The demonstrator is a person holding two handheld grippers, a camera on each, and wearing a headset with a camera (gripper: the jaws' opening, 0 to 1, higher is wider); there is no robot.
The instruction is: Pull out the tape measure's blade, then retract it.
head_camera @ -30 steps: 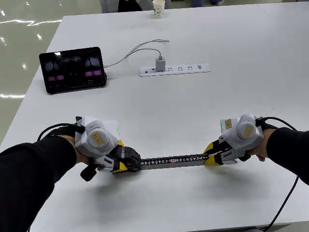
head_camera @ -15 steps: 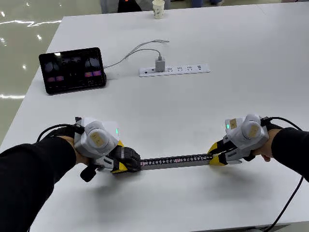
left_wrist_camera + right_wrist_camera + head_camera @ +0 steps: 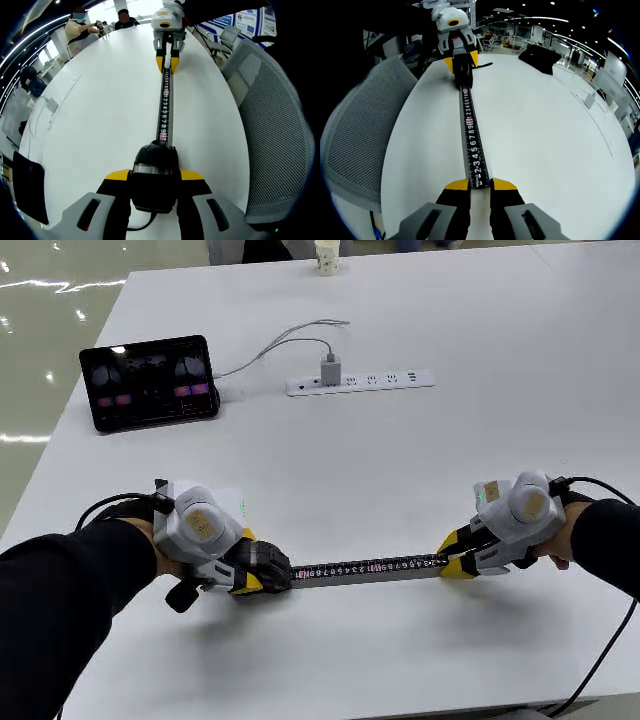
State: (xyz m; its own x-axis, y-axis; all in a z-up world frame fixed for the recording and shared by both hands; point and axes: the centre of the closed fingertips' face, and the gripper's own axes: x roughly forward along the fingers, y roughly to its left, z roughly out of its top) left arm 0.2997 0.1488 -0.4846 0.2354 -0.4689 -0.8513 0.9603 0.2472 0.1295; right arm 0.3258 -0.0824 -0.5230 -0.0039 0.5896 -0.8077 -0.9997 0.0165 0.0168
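The black tape measure case (image 3: 262,566) rests near the table's front left, and my left gripper (image 3: 250,566) is shut on it; its body (image 3: 154,177) sits between my yellow-tipped jaws. The dark numbered blade (image 3: 370,568) runs flat along the table to the right. My right gripper (image 3: 452,552) is shut on the blade's end (image 3: 479,184). In the left gripper view the blade (image 3: 164,107) stretches away to the right gripper (image 3: 166,62). In the right gripper view the blade (image 3: 471,140) leads to the case (image 3: 462,67) held by the left gripper (image 3: 461,64).
A black tablet (image 3: 150,382) lies at the back left of the white table (image 3: 420,460). A white power strip (image 3: 360,383) with a plugged charger and cable sits mid-back, and a paper cup (image 3: 327,256) stands at the far edge. A mesh chair (image 3: 275,115) is beside the table.
My right gripper has moved further right with the blade's end, so more blade is drawn out of the case. The left gripper and case have stayed in place.
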